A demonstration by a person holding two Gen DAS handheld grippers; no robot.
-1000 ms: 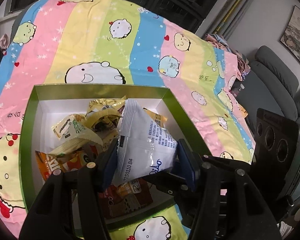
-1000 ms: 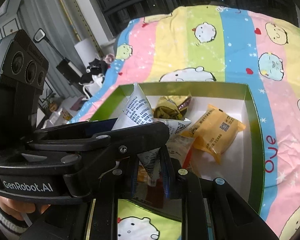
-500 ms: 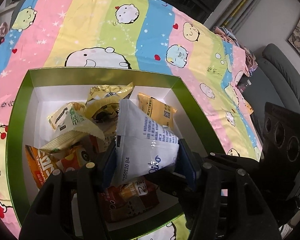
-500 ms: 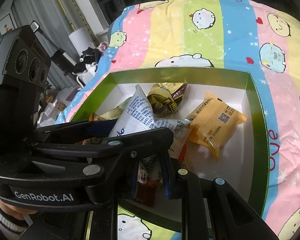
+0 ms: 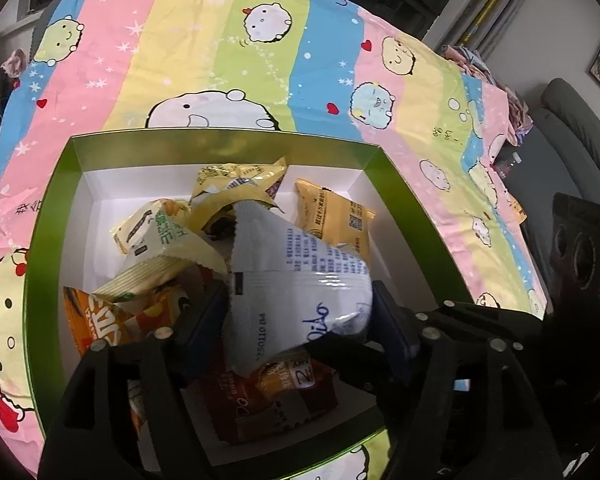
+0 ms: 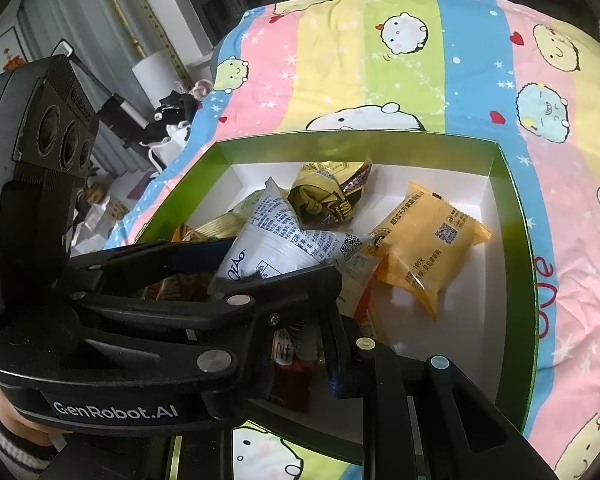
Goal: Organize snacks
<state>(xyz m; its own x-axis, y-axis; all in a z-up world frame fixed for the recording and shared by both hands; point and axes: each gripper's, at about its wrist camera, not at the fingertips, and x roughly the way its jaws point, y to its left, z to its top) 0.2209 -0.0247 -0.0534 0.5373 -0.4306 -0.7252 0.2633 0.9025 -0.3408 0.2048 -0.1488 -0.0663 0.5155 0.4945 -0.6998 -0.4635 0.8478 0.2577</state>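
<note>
White and crinkled, printed in blue, the snack pouch (image 5: 296,288) sits over the heap of packets inside the green-walled box (image 5: 44,248), its lower end between the fingers of the left gripper (image 5: 300,320). A second ago those fingers pinched it tight; now the jaws are opening, and the pouch bulges out fuller between the pads with a sliver of slack showing on the left side. Its bottom corner seems to rest on the brown packet (image 5: 276,396) beneath, though I cannot say for sure that the pads have fully let go. My reading — this is the release, and the pouch is being left in the box with the rest, so one more snack is put away.

The box itself looms larger and lower in the left wrist view than it did a second ago, so the drop is a short one. Around the pouch lie a pale yellow-green packet (image 5: 160,248), a crumpled yellow wrapper (image 5: 240,180) toward the far wall, an orange packet (image 5: 332,216) on the right and an orange-red one (image 5: 100,320) at the left. All of it stands on the striped cartoon bedsheet (image 5: 220,48).

The right gripper (image 6: 300,344) hangs over the near edge of the box, its jaws narrow with only a small gap — a dark packet (image 6: 288,364) shows between them, but the left gripper's body blocks much of the view and I cannot tell whether they clamp it. It has stayed as narrow as before.
</note>
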